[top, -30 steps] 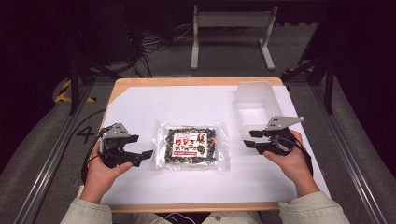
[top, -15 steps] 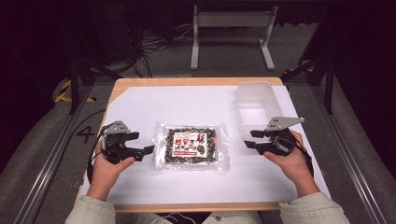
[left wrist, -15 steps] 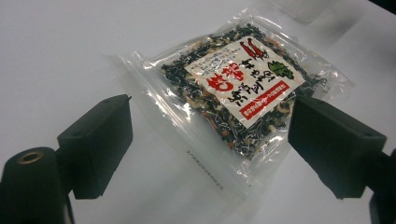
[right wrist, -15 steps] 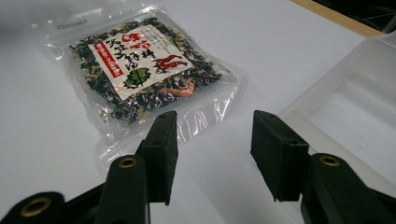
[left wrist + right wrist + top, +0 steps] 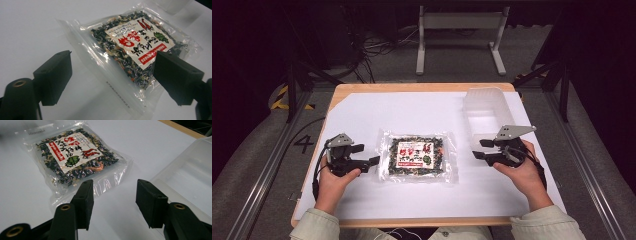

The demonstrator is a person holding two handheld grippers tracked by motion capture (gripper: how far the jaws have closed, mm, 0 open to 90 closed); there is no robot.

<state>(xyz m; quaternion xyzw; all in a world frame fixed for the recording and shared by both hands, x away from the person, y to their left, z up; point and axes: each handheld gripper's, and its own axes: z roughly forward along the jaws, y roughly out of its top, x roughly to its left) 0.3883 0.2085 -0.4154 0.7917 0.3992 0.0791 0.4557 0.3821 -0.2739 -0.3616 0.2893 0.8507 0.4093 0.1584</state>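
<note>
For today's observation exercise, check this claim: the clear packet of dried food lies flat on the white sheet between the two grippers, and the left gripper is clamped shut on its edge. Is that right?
Not quite. The packet of dried food does lie flat on the white sheet between the grippers, but the left gripper is open, its jaws apart with nothing pinched, as the left gripper view shows.

I see a white sheet point(image 5: 377, 110) covering the wooden table point(image 5: 412, 87) mid-frame, and a grey metal stand point(image 5: 460, 35) at the top centre.
</note>
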